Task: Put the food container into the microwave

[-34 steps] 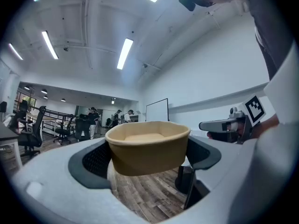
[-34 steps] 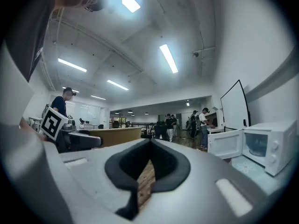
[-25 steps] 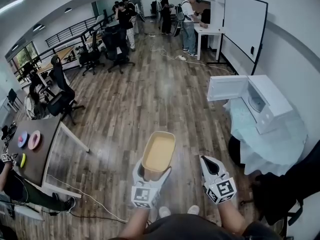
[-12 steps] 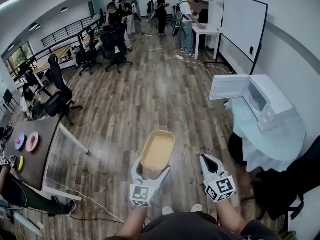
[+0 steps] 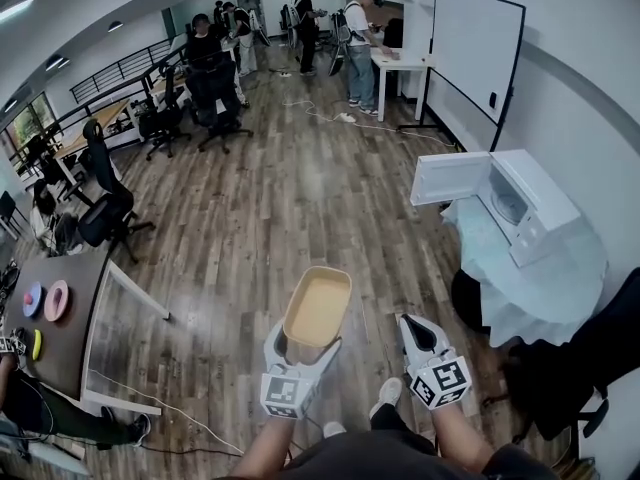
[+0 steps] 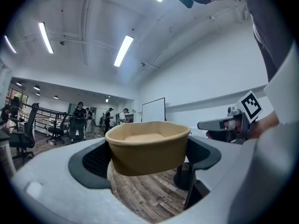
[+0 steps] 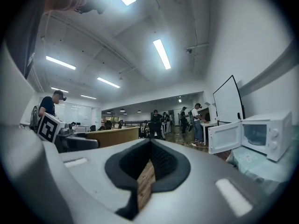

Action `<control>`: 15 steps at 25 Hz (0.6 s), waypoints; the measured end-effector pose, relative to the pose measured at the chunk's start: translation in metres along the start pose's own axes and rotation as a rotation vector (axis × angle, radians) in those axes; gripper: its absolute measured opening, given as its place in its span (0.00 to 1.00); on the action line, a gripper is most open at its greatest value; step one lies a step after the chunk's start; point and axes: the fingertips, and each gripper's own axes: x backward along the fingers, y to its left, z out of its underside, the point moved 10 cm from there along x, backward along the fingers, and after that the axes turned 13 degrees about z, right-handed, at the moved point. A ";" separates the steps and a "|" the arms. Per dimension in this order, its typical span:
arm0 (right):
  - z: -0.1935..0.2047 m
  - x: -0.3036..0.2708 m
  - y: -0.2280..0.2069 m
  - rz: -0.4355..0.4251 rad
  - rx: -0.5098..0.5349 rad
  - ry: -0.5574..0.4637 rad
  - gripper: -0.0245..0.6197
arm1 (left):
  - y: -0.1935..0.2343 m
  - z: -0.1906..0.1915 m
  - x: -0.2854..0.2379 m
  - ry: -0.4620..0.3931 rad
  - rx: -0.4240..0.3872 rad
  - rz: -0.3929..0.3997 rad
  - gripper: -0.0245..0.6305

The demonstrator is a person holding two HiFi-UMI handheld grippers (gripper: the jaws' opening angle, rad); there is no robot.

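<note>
Two tools: left tool (image 5: 303,342) clamps the food container (image 5: 318,305) between its jaws; right tool (image 5: 414,324) closed, empty, its view showing the microwave (image 7: 267,135) open, rightward.

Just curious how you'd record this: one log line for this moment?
left gripper: shut on food container | right gripper: shut, empty | microwave: door open | stage: carrying, not yet there
</note>
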 end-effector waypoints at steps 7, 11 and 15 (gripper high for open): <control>0.000 -0.032 -0.055 0.009 -0.031 -0.008 0.03 | 0.000 -0.004 -0.061 0.019 -0.015 0.011 0.81; -0.006 -0.059 -0.102 0.014 -0.053 -0.015 0.03 | -0.002 -0.010 -0.113 0.020 -0.025 0.011 0.81; -0.009 -0.091 -0.151 0.009 -0.066 -0.011 0.03 | 0.001 -0.015 -0.169 0.017 -0.033 -0.004 0.81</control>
